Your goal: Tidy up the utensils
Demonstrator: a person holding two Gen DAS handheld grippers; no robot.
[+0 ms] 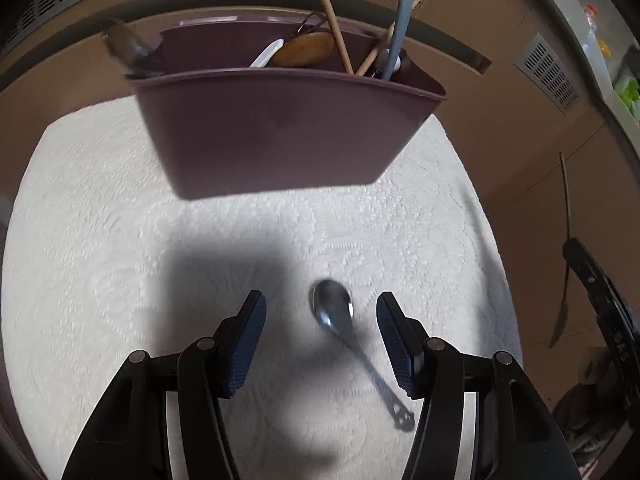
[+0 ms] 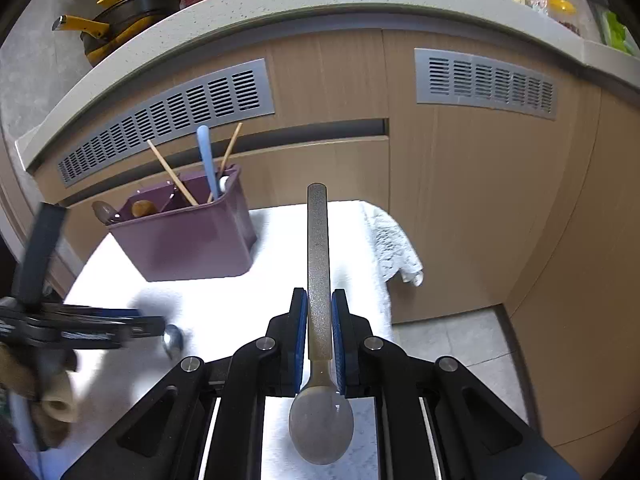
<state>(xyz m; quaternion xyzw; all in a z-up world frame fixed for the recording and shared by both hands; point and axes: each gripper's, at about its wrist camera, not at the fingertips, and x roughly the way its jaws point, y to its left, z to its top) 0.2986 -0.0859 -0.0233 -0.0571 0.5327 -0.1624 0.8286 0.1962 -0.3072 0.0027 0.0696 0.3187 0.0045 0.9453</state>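
A metal spoon [image 1: 332,306] lies on the white textured cloth [image 1: 120,240], bowl toward the purple utensil caddy [image 1: 280,132]. My left gripper [image 1: 320,298] hangs just above the spoon, open, with the bowl and upper handle between its fingers and no pad touching. The caddy holds wooden chopsticks, a blue handle, a wooden spoon and a white one. My right gripper [image 2: 319,296] is shut on a grey speckled spoon [image 2: 318,240], handle pointing forward and bowl back toward the camera. It is to the right of the caddy [image 2: 188,244] and of the left gripper [image 2: 148,324].
The cloth [image 2: 224,304] covers a low surface in front of wooden cabinet doors with grey vent grilles [image 2: 484,82]. One corner of it hangs off at the right over a tiled floor [image 2: 452,344]. A black and yellow pan [image 2: 120,20] sits on the counter above.
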